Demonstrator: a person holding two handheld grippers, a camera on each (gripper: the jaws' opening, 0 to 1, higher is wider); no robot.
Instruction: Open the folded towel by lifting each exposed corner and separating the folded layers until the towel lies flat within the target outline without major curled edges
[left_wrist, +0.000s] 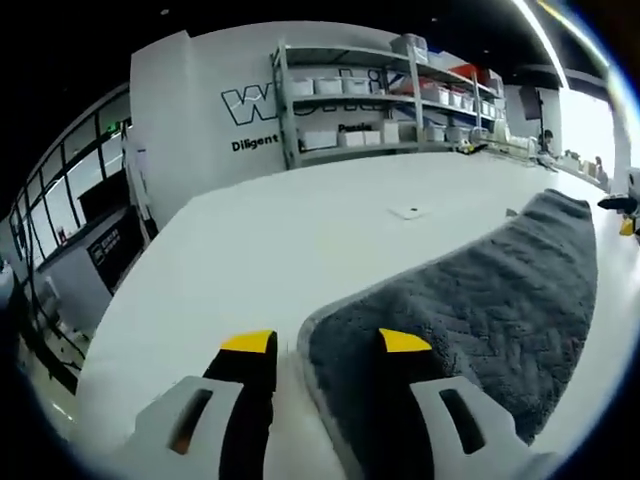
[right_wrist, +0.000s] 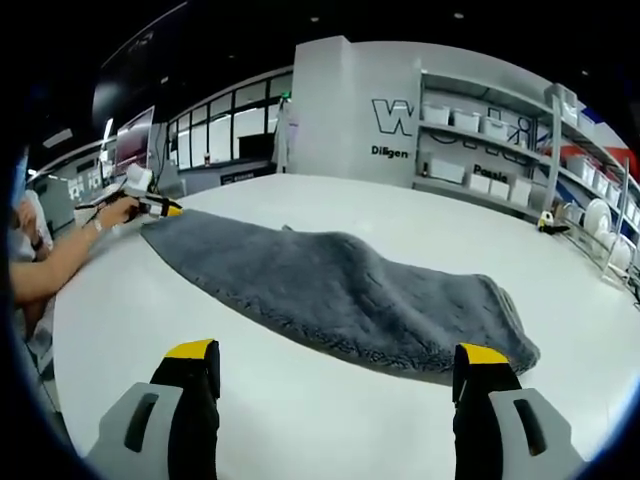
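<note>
A dark grey towel (left_wrist: 480, 300) lies folded in a long strip on the white table (left_wrist: 290, 240). My left gripper (left_wrist: 326, 342) is open low over the table at one end of the strip; the towel's edge runs between its yellow-tipped jaws, and the right jaw is over the cloth. In the right gripper view the towel (right_wrist: 340, 285) stretches from near right to far left. My right gripper (right_wrist: 336, 352) stands wide open just short of the towel's near edge, nothing between its jaws. The left gripper (right_wrist: 150, 205), in a person's hand, sits at the far end.
A small flat white item (left_wrist: 408, 212) lies on the table beyond the towel. Metal shelves with white bins (left_wrist: 380, 90) line the far wall, and the same shelves (right_wrist: 560, 160) run along the right. A person's forearm (right_wrist: 50, 265) rests at the table's left edge.
</note>
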